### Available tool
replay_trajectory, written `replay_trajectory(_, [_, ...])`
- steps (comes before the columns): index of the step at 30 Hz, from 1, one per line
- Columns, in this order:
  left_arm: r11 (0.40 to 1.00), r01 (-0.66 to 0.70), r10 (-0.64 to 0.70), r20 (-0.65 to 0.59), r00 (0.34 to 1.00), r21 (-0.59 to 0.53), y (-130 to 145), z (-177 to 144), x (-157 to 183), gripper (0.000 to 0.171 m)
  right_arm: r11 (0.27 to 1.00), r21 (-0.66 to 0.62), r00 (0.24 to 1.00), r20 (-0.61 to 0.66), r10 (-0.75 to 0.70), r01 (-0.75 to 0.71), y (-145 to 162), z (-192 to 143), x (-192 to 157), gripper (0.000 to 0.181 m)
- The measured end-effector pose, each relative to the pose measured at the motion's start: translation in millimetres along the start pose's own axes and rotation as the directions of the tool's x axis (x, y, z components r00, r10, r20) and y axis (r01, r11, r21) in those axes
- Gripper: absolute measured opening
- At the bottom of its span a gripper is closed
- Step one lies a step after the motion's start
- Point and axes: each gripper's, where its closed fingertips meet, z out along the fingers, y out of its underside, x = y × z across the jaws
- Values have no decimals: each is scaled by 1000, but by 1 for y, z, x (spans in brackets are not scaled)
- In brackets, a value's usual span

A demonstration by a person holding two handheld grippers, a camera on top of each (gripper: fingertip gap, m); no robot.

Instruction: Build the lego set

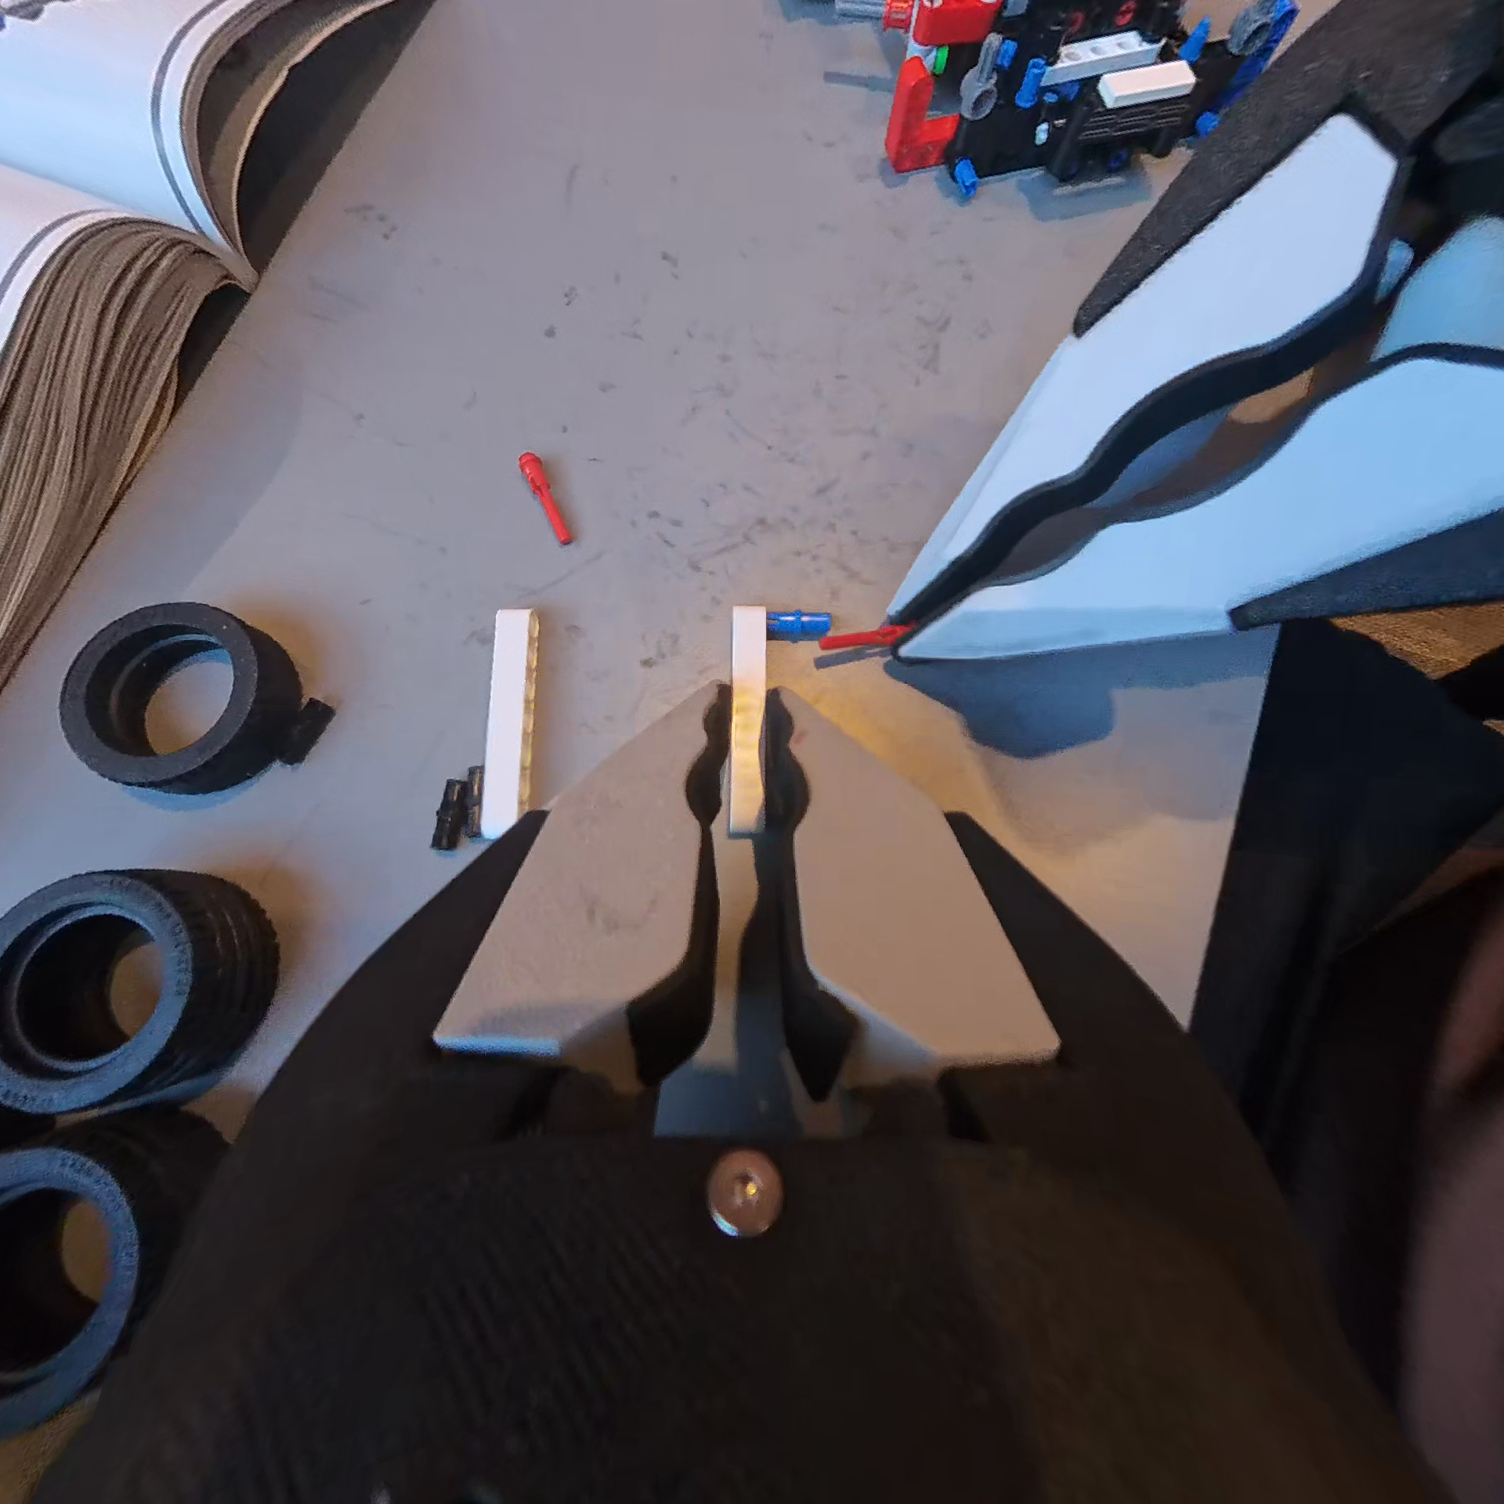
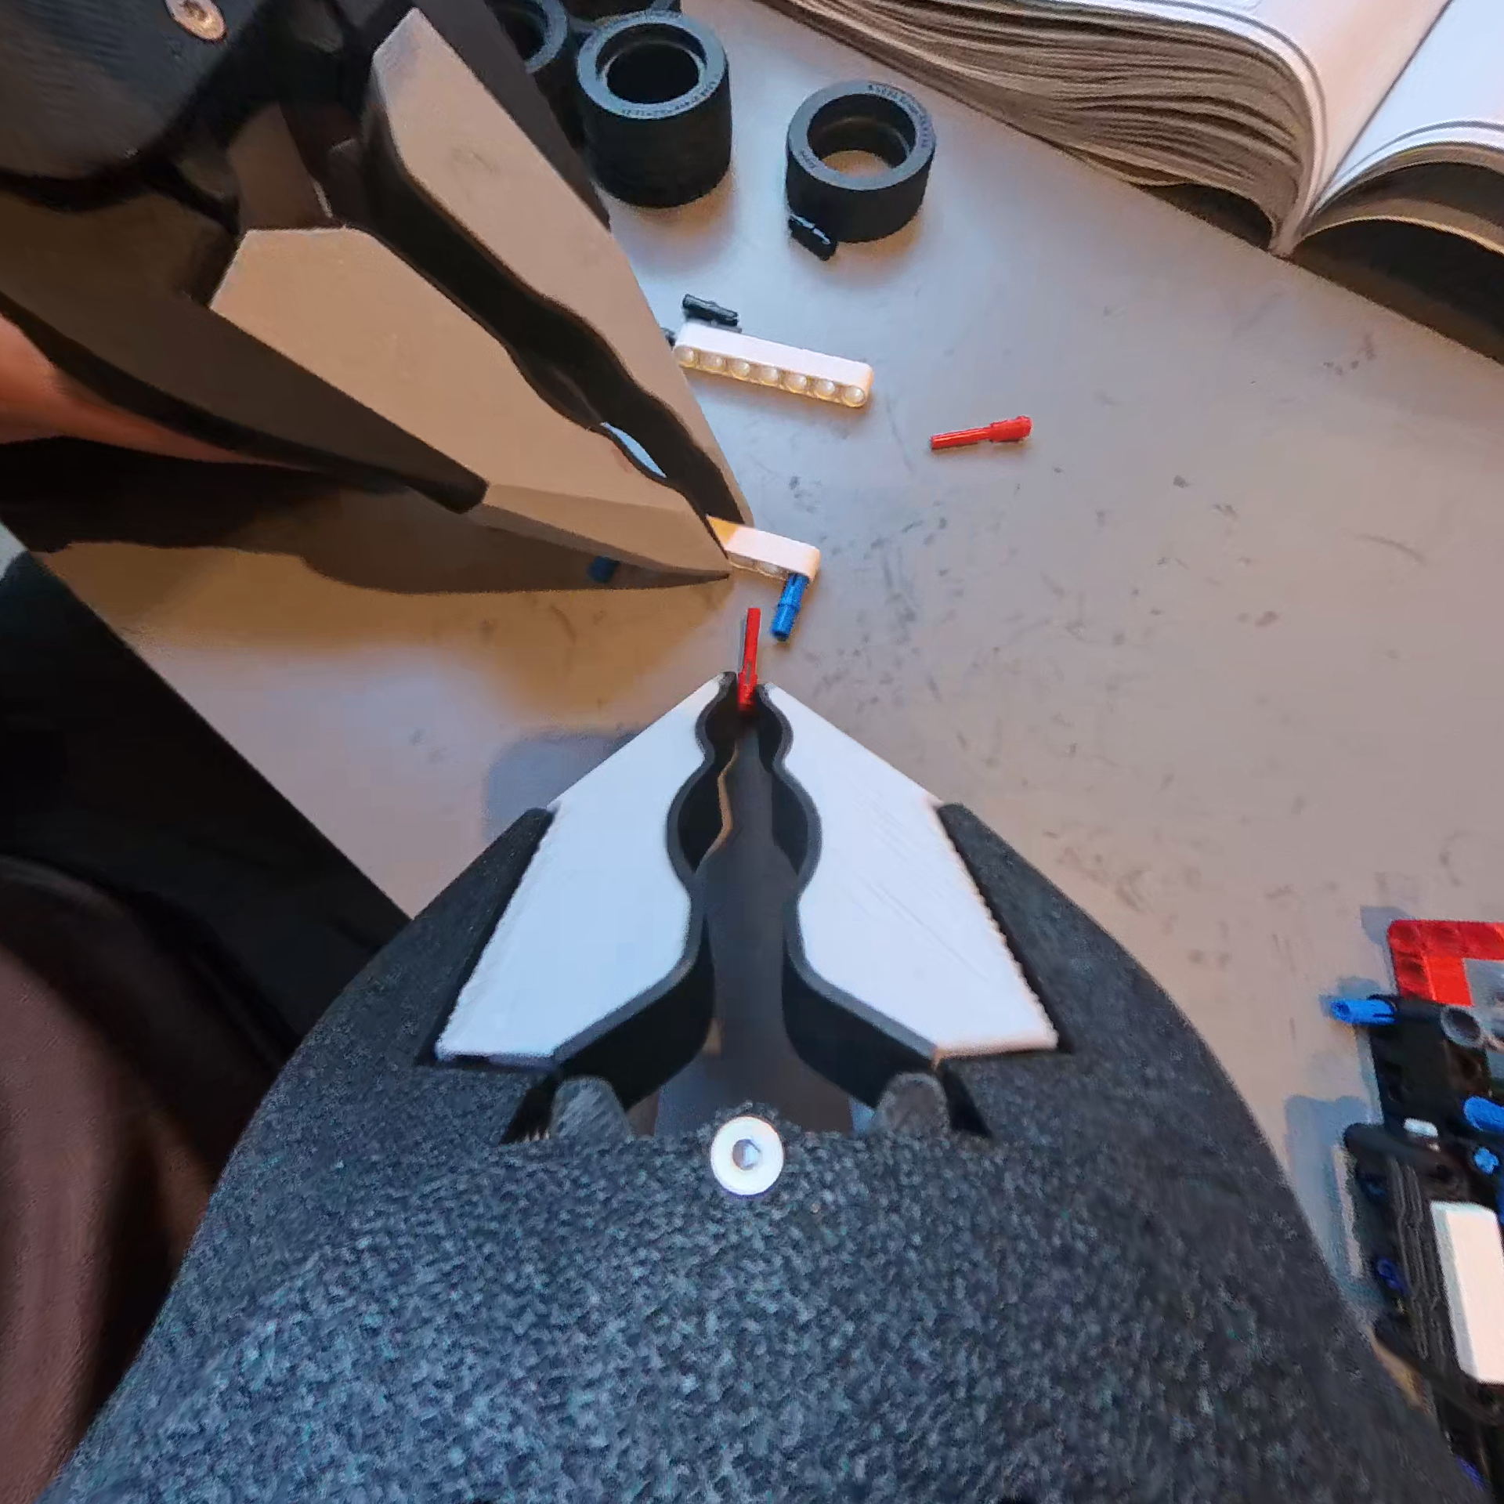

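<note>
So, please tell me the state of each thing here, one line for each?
Left gripper: shut on the white beam.
White beam: held on edge, blue pin plugged in its end.
Right gripper: shut on a red axle pin.
Red axle pin: held, pointing at the beam.
Second white beam: loose on table.
Second red pin: loose.
Instruction book: open.

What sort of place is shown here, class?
Probably a hobby or work table: a scuffed grey tabletop with an open instruction book, loose black tyres and a part-built Lego model.
</note>
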Motion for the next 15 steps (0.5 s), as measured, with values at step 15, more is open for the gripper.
replay_trajectory(15, [1000, -7, 6, -52, 999, -16, 4, -5, 13, 18, 1000, 11, 1000, -29, 5, -5, 3, -1, -2, 4])
